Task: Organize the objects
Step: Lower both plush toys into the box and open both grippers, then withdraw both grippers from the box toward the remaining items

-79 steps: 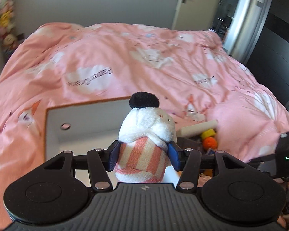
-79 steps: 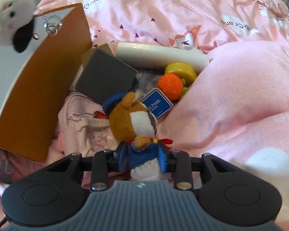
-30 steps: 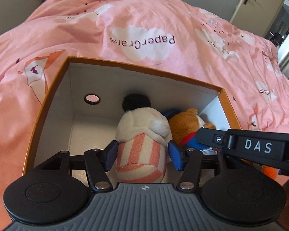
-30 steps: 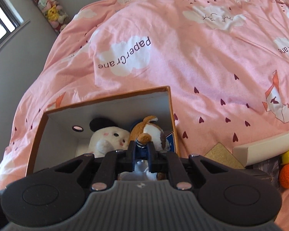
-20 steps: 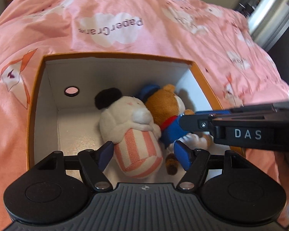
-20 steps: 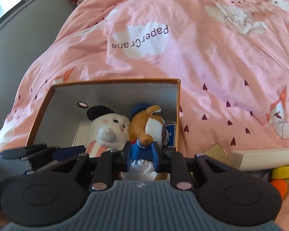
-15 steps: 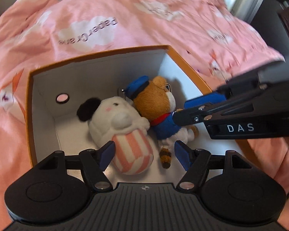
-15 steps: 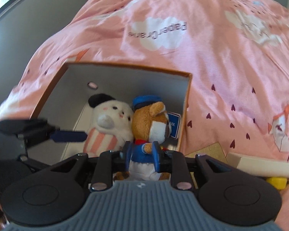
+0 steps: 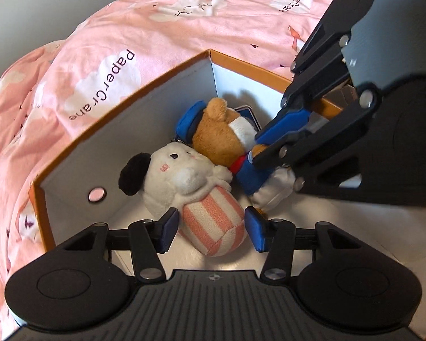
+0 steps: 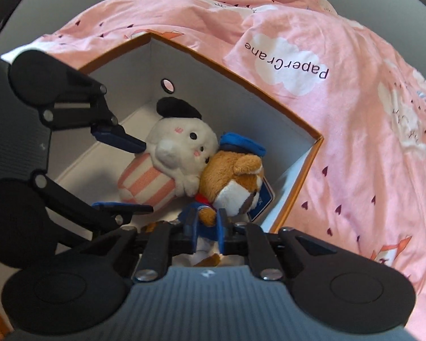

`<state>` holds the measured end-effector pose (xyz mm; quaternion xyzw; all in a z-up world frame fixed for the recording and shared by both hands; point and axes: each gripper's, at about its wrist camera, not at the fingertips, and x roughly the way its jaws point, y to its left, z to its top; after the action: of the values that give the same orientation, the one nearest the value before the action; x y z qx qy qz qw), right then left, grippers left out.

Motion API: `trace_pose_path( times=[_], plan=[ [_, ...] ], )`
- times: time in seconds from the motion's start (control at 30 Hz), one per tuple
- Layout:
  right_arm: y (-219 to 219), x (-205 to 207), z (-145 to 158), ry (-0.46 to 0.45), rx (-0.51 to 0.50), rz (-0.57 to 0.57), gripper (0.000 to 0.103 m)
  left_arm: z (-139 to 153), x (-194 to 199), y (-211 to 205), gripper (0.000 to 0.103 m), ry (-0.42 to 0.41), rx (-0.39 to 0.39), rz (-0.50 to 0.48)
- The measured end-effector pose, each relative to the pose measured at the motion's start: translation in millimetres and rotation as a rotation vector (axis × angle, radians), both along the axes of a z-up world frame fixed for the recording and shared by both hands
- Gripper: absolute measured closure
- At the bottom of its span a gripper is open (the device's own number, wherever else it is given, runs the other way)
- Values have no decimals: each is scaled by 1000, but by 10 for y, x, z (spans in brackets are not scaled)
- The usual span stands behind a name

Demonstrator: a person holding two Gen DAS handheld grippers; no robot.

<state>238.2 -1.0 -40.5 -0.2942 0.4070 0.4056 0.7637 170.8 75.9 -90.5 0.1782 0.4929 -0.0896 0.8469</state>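
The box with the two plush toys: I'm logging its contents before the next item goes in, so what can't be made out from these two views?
- Box near end: both views, covered by the left gripper and right gripper bodies.
- Brown bear legs: right wrist view, behind the fingers.
- Blue tag: both views, mostly behind the bear; print too small.
- White striped plush underside: hidden.

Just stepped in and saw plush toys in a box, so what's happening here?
A person with a gripper in each hand is packing plush toys into an orange box on a pink duvet. The left gripper is open, its fingers on either side of the white striped plush lying in the box. The right gripper is shut on the brown bear in blue, which lies beside it.
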Motion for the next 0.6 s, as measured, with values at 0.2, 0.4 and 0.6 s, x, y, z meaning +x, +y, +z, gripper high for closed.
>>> trace_pose_path(
  times=[0.2,0.4,0.6],
  plan=[
    [22,120,-46,0,46,-58,91,-3,125,59,45,21,-31,38],
    [-134,22,115,7,130,-96,86,66,5,83,48,-17,-27,58],
    [-596,-269,398,-12,318,-188,73,440,-445,11,50,-209,12,-28]
  ],
)
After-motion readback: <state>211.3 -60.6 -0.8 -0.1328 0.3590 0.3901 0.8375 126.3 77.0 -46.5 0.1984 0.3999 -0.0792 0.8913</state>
